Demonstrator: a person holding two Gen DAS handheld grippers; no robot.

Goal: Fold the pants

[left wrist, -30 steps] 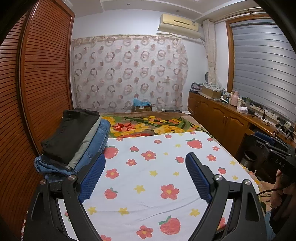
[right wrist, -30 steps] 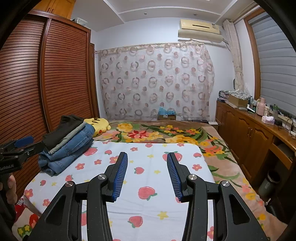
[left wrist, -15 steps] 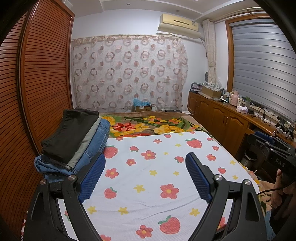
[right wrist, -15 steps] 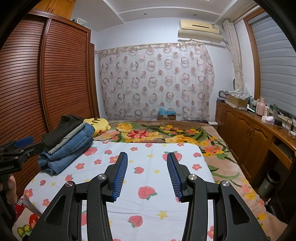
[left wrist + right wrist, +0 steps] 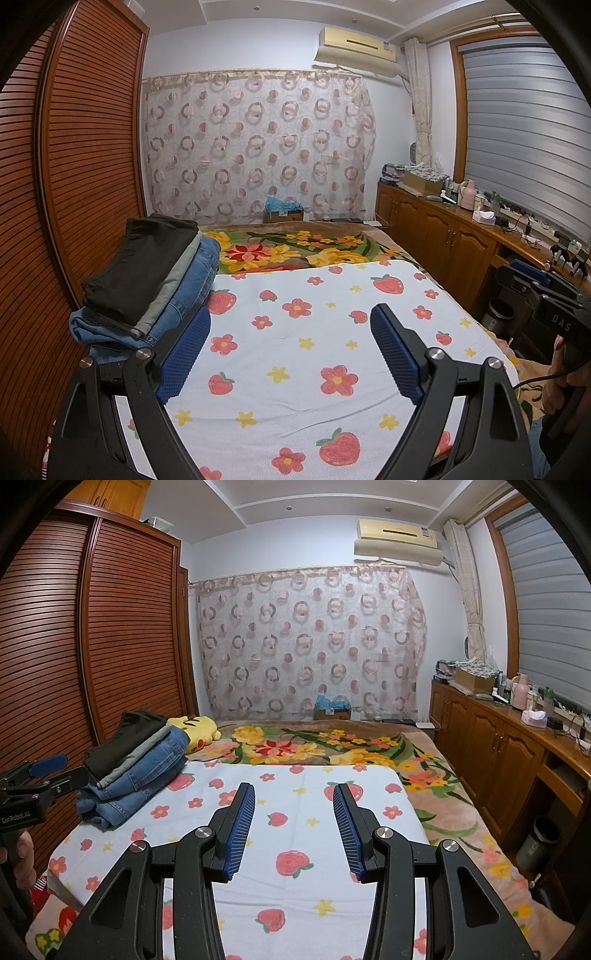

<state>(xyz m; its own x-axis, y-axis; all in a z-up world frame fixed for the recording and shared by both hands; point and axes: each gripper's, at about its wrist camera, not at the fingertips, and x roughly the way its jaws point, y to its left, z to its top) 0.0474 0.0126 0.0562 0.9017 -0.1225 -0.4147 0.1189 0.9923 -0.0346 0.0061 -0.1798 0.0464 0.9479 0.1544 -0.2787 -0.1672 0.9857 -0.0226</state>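
Note:
A stack of folded pants (image 5: pixel 147 280) lies at the bed's left edge: black on top, grey under it, blue jeans at the bottom. The same stack of pants (image 5: pixel 136 760) shows at the left of the right wrist view. My left gripper (image 5: pixel 290 325) hovers open over the strawberry-print sheet (image 5: pixel 314 332), its left finger close beside the jeans, nothing between the pads. Over the sheet's middle (image 5: pixel 295 849) my right gripper (image 5: pixel 293 794) is open and holds nothing. Each gripper appears at the edge of the other's view, held in a hand (image 5: pixel 22 856).
A yellow plush toy (image 5: pixel 195 731) lies behind the stack on a floral blanket (image 5: pixel 314 746). Slatted wooden wardrobe doors (image 5: pixel 74 664) run along the left. A wooden sideboard (image 5: pixel 498 746) with clutter stands on the right, with a bin (image 5: pixel 537 842) below it.

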